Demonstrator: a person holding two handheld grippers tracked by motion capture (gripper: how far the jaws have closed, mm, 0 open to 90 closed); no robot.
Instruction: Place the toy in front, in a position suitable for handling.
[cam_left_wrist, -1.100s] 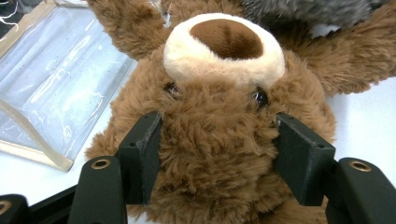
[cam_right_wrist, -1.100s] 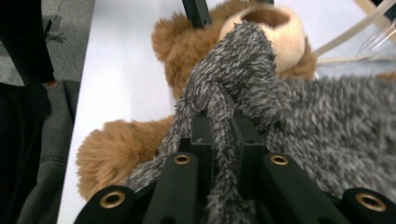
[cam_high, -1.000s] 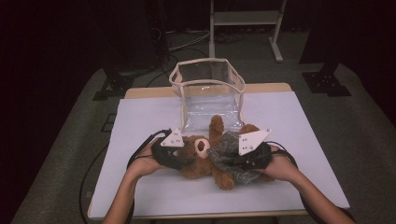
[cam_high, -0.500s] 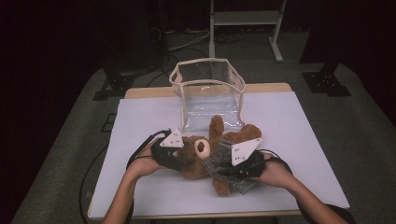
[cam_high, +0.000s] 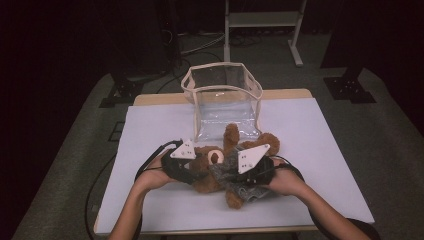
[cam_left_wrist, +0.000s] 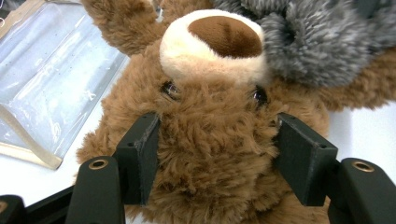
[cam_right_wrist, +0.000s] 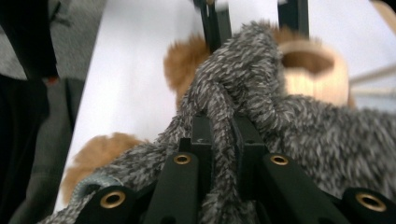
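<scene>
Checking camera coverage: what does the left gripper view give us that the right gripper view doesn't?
Left gripper view alone: the teddy bear's head clamped between that gripper's fingers, both eyes, and the clear bag lying flat beside it. Right gripper view alone: its own fingers pinched shut on a fold of the grey fuzzy garment, and the floor beyond the table edge. Both share the bear's cream muzzle, brown fur, grey garment and white table.

A shaggy brown plush bear (cam_left_wrist: 210, 154) wears fuzzy grey knit cloth (cam_right_wrist: 299, 135) beside a glossy clear plastic bag (cam_high: 222, 100).

Overhead forward-down; two close views, shared teddy bear (cam_high: 215, 167).
</scene>
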